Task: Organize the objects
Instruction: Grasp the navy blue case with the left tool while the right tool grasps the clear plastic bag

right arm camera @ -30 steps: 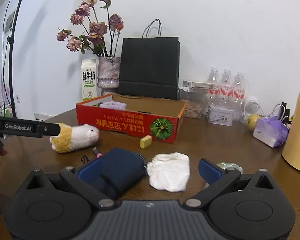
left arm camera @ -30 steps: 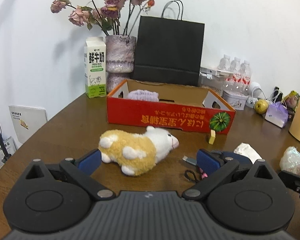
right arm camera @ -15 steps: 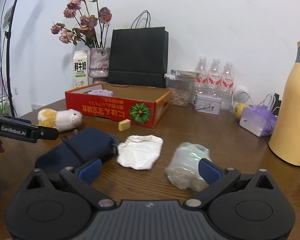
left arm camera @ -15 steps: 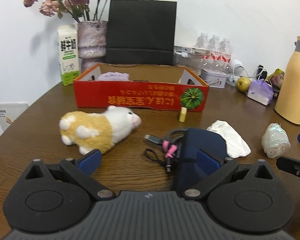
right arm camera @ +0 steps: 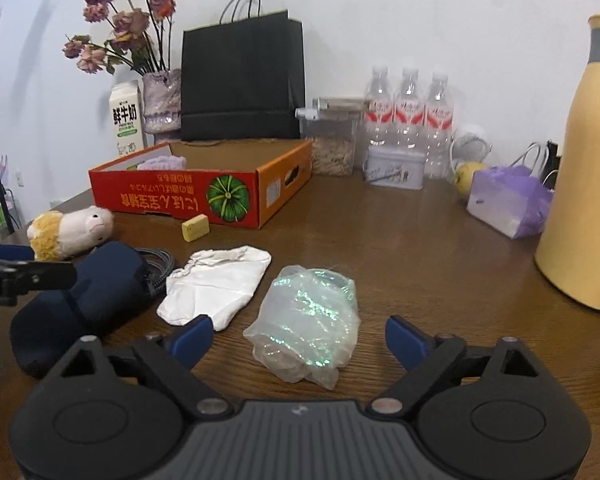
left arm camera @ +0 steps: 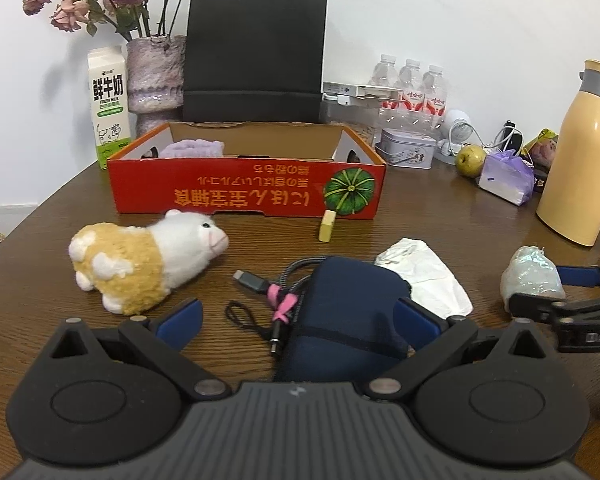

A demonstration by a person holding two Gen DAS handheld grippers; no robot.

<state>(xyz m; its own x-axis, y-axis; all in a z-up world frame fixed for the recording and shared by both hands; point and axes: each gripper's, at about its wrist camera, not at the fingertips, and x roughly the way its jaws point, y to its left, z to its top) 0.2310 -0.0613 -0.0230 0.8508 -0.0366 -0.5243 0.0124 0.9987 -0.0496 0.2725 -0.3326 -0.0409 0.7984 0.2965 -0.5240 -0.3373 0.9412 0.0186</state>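
Crumpled clear bag point(right arm camera: 306, 326) lengthwise between right gripper's point(right arm camera: 298, 338) narrowing, untouching jaws, left gripper point(left arm camera: 296, 320) open over pouch point(left arm camera: 342, 312).

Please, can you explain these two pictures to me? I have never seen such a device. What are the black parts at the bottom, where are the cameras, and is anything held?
There is no robot. A person holds a hand gripper in each hand, and each gripper has a camera looking forward along its two blue-tipped fingers. The black shapes at the bottom are the grippers themselves.

In the left view, the left gripper is open around a dark blue pouch and a cable. In the right view, the right gripper is open, its fingers just closing in, with a clear plastic bag between them. Nothing is gripped yet.

On the table lie also a plush toy, a white cloth, a yellow block and a red box.
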